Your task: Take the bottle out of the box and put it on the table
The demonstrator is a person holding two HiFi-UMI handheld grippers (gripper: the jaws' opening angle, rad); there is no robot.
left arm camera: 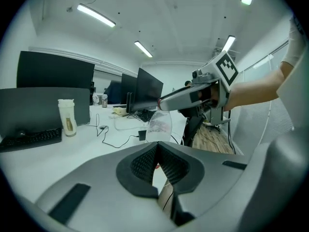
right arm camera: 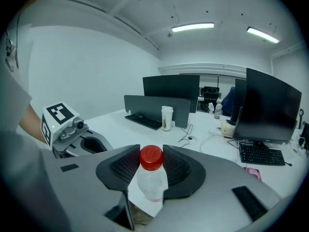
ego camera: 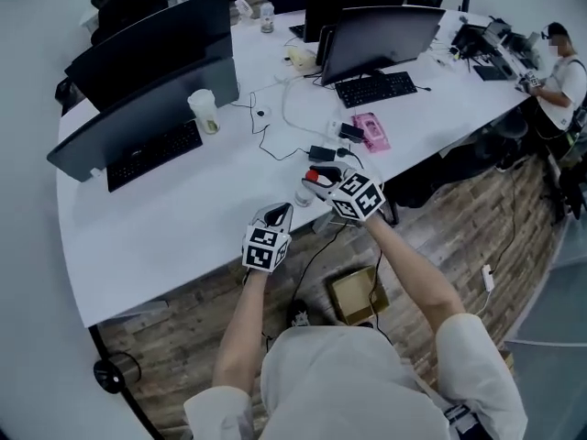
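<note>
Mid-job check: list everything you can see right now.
bottle: one, clear with a red cap, held over the table's near edge
box: one, brown cardboard, on the floor
table: one, white
monitors: at least four, black, on the table
keyboards: two, black, by the monitors
cup: one, pale, beside the left keyboard
pink item: one, near the right keyboard
seated person: one, at the table's far right
left gripper: grey, jaws together, empty
right gripper: grey, jaws closed on the bottle
</note>
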